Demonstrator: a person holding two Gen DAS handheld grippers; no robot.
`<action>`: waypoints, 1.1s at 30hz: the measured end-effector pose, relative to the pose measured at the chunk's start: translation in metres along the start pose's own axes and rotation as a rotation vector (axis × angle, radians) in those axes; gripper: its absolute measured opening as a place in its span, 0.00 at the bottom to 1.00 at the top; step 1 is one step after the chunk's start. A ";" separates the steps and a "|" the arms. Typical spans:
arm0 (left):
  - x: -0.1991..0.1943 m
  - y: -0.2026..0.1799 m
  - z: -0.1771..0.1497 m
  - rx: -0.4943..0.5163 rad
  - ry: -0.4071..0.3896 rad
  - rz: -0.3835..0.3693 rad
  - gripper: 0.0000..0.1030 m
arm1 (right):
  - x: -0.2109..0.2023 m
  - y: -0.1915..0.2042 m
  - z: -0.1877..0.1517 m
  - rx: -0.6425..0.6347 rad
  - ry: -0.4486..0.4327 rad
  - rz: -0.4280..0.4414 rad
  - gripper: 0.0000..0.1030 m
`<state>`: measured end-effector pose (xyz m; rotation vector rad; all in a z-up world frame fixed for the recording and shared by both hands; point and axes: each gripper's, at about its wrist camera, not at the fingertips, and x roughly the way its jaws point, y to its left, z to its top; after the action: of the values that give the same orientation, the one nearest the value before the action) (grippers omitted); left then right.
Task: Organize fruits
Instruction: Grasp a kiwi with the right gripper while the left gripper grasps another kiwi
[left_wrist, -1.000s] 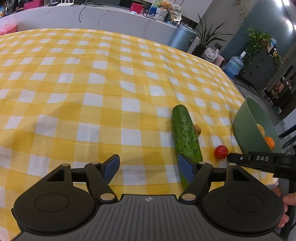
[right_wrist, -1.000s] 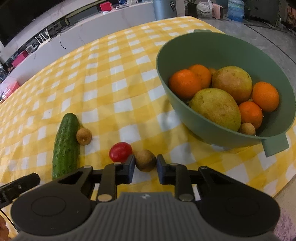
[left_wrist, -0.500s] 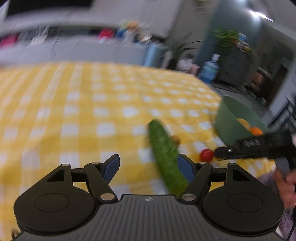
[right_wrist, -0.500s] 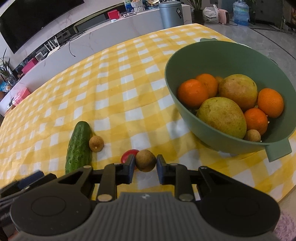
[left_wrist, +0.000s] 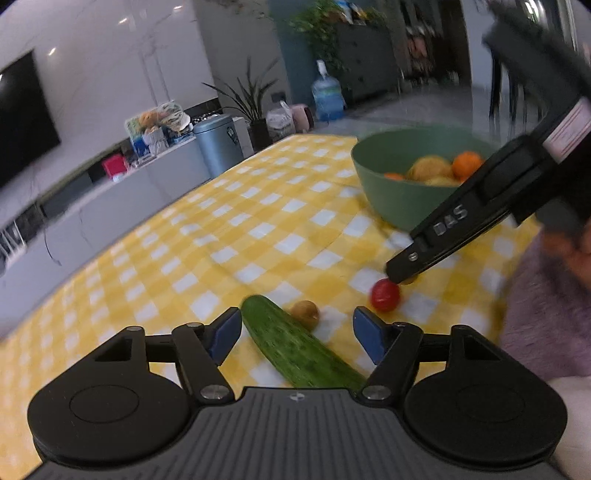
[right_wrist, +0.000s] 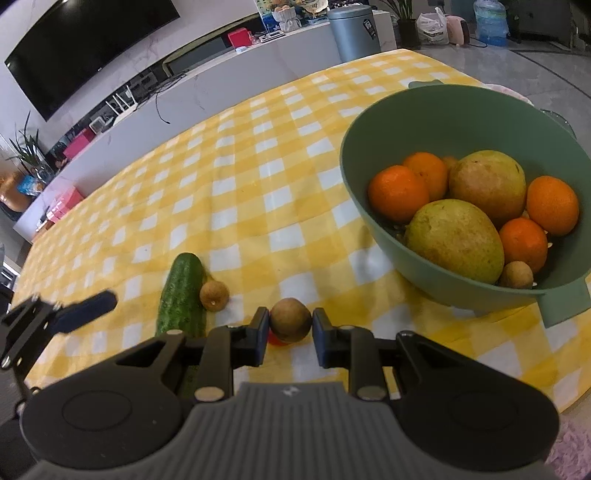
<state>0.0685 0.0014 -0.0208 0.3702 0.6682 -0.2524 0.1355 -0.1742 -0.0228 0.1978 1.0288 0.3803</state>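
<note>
Sitting between right fingers (right_wrist: 263, 326): longan (right_wrist: 290, 319).

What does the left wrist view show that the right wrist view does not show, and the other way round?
Only the left wrist view shows the whole red tomato on the cloth and the open left claw over the cucumber. Only the right wrist view shows the right claw shut on a small brown fruit, and another brown fruit inside the bowl. Both show the green bowl, oranges and checked tablecloth.

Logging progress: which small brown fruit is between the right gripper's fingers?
The small brown fruit above the red tomato; others lie by the cucumber and inside the bowl.
</note>
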 end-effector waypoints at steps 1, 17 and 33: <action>0.007 -0.003 0.004 0.046 0.021 -0.002 0.74 | 0.000 -0.001 0.000 0.004 0.000 0.004 0.21; 0.090 -0.027 0.043 0.520 0.431 -0.116 0.40 | -0.004 -0.009 0.002 0.058 -0.007 0.067 0.21; 0.141 -0.024 0.064 0.551 0.747 -0.225 0.26 | -0.010 -0.021 0.003 0.106 -0.017 0.099 0.21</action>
<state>0.2027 -0.0617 -0.0705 0.9420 1.3837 -0.5257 0.1384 -0.1969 -0.0203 0.3476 1.0255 0.4135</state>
